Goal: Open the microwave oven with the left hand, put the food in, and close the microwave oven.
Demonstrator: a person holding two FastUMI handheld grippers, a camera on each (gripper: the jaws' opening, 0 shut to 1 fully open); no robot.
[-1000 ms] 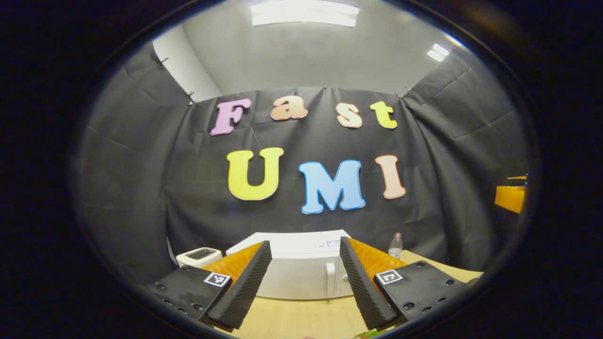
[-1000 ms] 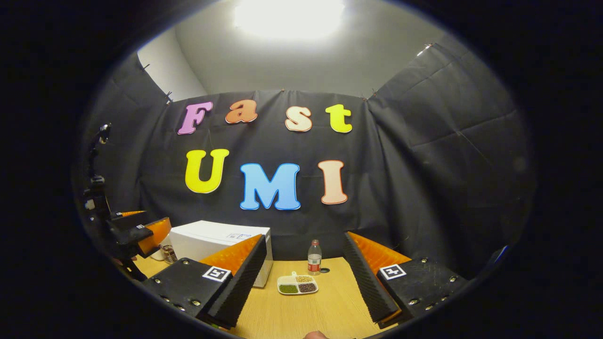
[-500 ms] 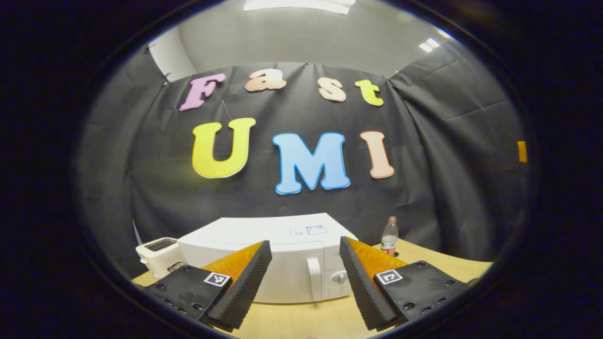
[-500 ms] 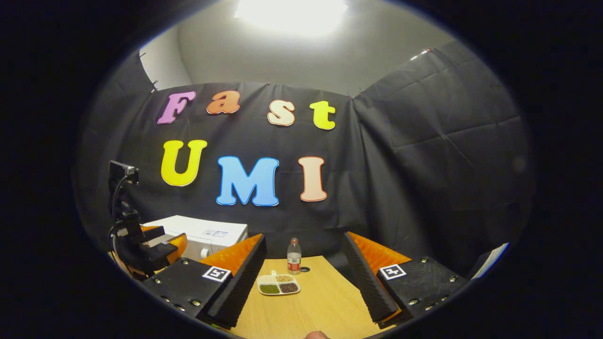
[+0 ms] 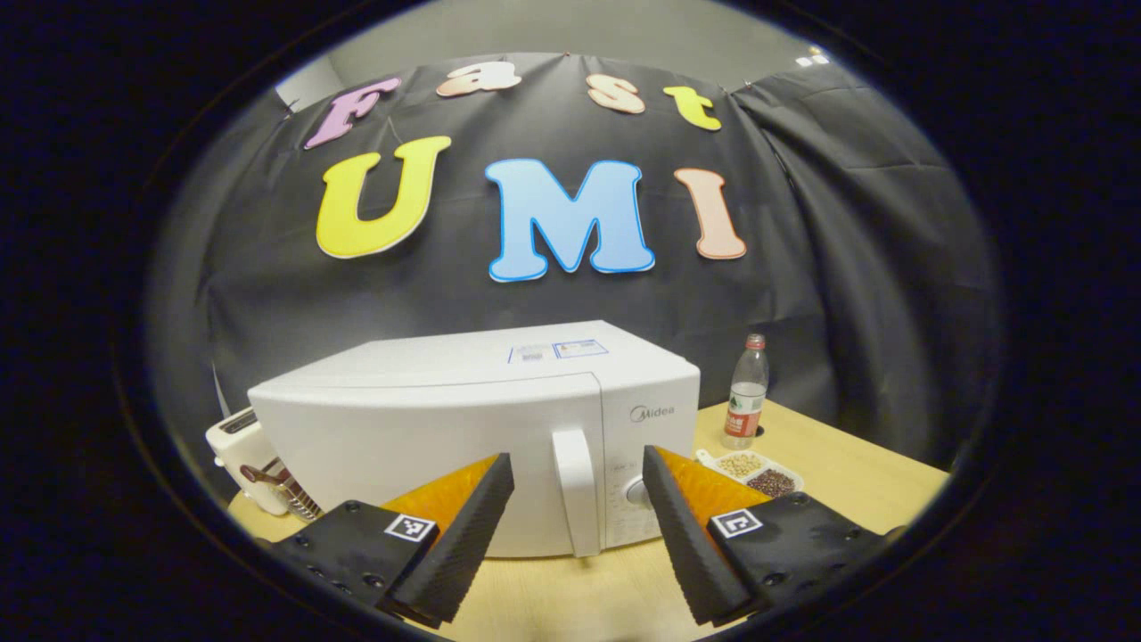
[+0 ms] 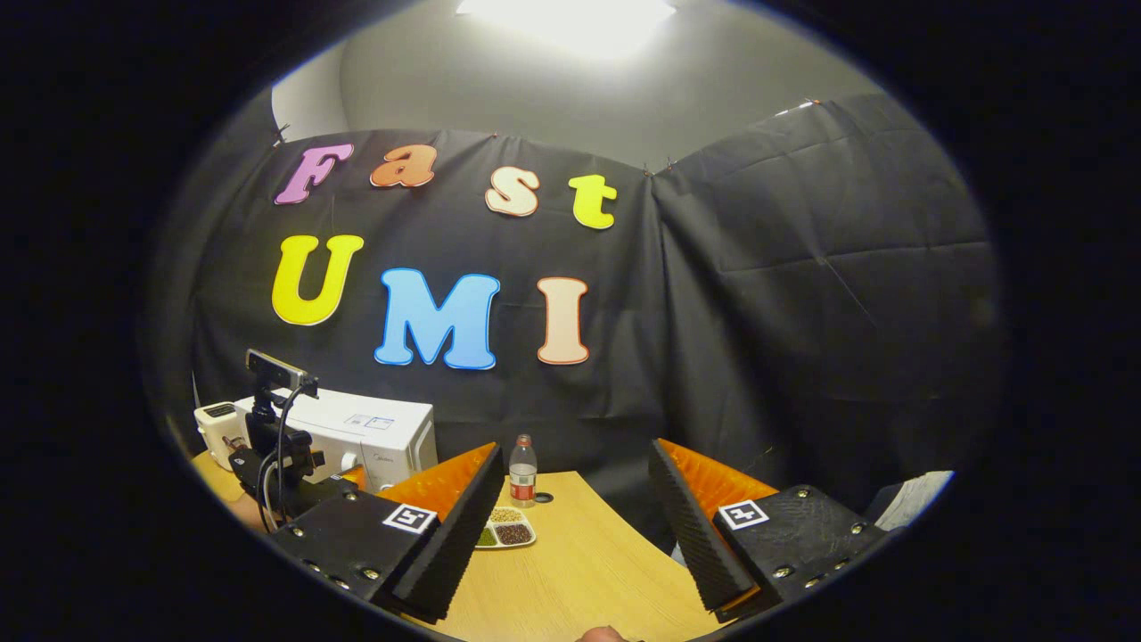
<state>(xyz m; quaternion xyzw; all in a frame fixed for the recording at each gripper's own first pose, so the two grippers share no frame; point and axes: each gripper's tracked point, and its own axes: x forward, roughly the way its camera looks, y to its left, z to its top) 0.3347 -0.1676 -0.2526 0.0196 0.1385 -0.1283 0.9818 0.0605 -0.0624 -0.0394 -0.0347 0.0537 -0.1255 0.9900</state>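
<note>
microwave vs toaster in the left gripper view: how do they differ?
The microwave is much the larger; the toaster is small and low. The microwave stands straight ahead of the open left tool, its door shut and vertical handle between the fingers; the toaster stands off to its left, partly hidden behind it. Both are white and stand on the wooden table.

White microwave oven [image 5: 463, 428]: door closed, vertical handle [image 5: 573, 490] at centre frame. Divided food tray [image 5: 753, 473]: lower right, flat on the table, beside the oven.
</note>
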